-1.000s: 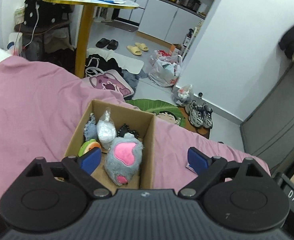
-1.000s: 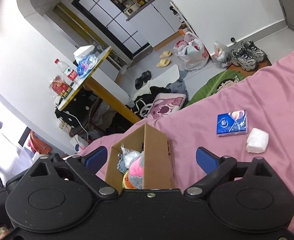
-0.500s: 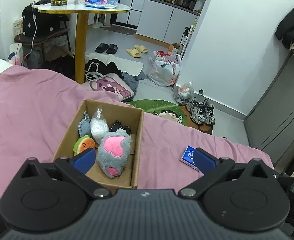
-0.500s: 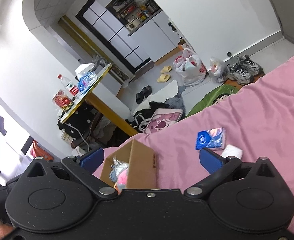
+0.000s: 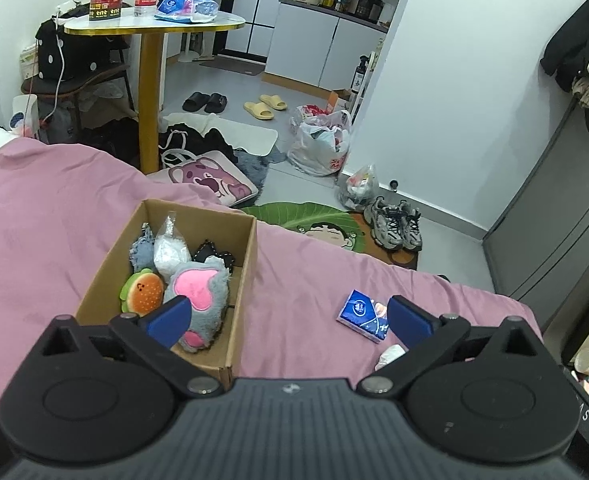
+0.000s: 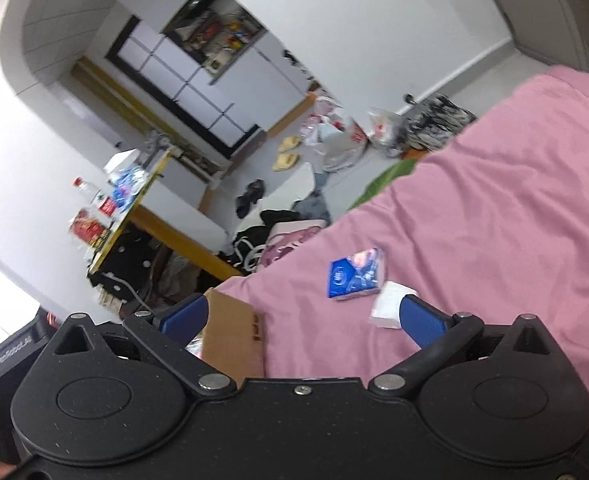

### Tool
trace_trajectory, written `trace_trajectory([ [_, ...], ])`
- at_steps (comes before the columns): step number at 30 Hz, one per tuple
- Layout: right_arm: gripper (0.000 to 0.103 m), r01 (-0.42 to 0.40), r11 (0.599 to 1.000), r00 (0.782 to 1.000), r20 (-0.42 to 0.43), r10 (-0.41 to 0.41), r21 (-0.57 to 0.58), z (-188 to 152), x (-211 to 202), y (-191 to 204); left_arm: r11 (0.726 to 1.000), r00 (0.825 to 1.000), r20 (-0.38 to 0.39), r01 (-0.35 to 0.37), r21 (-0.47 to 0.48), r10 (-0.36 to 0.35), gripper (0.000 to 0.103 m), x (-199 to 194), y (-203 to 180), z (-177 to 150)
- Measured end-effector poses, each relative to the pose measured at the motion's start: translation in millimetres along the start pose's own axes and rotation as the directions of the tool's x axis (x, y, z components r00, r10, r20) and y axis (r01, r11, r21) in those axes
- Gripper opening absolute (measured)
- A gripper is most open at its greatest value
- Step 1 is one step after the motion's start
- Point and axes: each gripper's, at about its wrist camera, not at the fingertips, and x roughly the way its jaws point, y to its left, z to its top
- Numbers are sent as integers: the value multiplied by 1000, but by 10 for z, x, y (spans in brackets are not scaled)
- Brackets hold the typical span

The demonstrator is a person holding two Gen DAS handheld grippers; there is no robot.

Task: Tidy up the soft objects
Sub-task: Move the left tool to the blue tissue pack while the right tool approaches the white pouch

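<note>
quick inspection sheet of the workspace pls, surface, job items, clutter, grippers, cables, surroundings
surface: pink bedspread, wrinkled, bearing the box and the loose packs.
job's things: cardboard box holds a grey and pink plush, a burger plush, a clear bag, a blue fuzzy item and a dark item. Blue tissue pack and white pack lie outside the box on the bedspread.
clutter: nothing else seen on the bedspread.
grippers: left gripper open, nothing between its fingers; right gripper open, empty, facing the two packs.
cables: white cable hanging by the chair.
surroundings: yellow table, slippers, bags and sneakers on the floor.
</note>
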Motion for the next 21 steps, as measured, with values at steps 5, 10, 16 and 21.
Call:
trace_trajectory([
  [5,103,24,998,1000,-14,-23,66,8,32,-158,998,999,-10,-48,44,48,103,46,-159,-10],
  [10,101,65,994,997,-47,-61,92,-17,116,-250,996,997,-53,-56,75,60,103,170,-301,-44],
  [16,90,66,990,996,-73,-57,123,-24,226,-321,994,994,-82,-71,87,78,103,361,-383,-74],
  [21,79,65,987,993,-105,-50,148,-18,401,-377,994,994,-94,-46,96,56,103,506,-432,-58],
])
